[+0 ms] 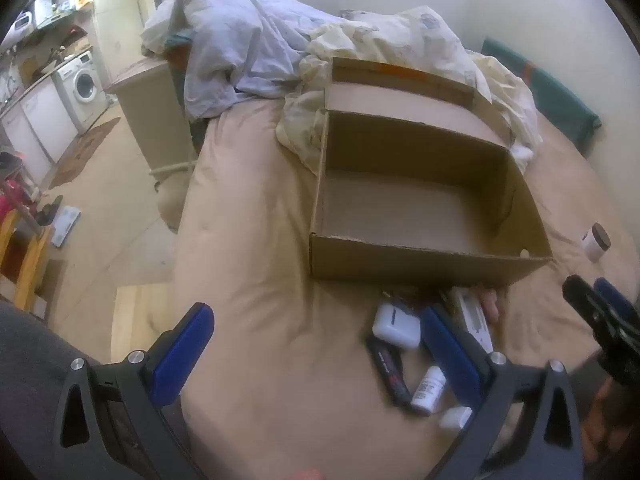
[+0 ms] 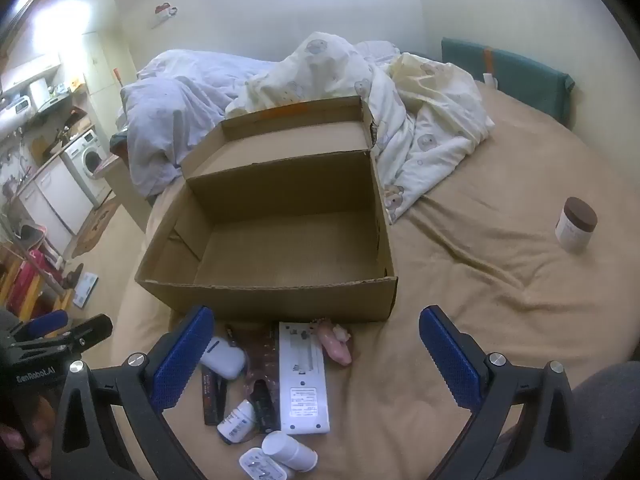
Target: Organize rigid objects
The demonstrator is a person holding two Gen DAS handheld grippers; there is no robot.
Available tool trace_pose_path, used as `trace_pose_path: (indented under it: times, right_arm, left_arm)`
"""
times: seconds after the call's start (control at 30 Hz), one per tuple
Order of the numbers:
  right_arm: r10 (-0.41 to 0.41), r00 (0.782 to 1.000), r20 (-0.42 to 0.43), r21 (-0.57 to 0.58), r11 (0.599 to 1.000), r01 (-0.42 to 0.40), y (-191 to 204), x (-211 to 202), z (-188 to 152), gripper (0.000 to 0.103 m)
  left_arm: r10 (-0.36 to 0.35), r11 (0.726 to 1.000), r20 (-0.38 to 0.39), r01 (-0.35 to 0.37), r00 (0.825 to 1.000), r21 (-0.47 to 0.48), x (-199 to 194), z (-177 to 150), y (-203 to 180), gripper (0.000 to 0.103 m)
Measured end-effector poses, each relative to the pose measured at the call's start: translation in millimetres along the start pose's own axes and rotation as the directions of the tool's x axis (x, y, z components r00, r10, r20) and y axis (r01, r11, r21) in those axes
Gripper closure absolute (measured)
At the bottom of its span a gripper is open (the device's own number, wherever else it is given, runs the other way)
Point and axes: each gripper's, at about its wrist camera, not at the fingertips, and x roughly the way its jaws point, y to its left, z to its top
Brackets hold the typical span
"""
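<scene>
Big empty cardboard box [image 2: 280, 240] mid-frame on the bed [image 2: 500, 280]; white remote [image 2: 302, 384] lower centre, stiff, light, best grabbed across its narrow sides; small slippery bottle [image 2: 237, 420] beside; both grippers' jaws spread wide, holding nothing.

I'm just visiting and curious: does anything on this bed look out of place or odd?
The brown-lidded jar stands alone far to the right, apart from the small items piled before the empty cardboard box. The box's right rear corner looks torn.
</scene>
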Motion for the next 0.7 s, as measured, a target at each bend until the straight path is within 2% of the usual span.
trace_pose_path:
  times: [0.1,0.13,0.7]
  right_arm:
    - [0.001,1.0,-0.002,0.004,1.0,-0.001,0.9,0.2,-0.2,0.0]
    - [0.002,1.0,-0.001,0.004,1.0,-0.002,1.1,0.2,-0.3,0.0]
    - [-0.007,1.0,-0.002,-0.003,1.0,0.007,0.3,0.7,-0.4,0.0]
  left_arm:
    - [-0.012,1.0,-0.002,0.012,1.0,0.002,1.1,-0.6,-1.7,0.0]
    - [0.017,1.0,0.0,-0.017,1.0,-0.005,2.4,1.6,-1.6,0.0]
    - [0.018,1.0,0.004,-0.018,1.0,-0.007,1.0,-0.1,2.3,0.0]
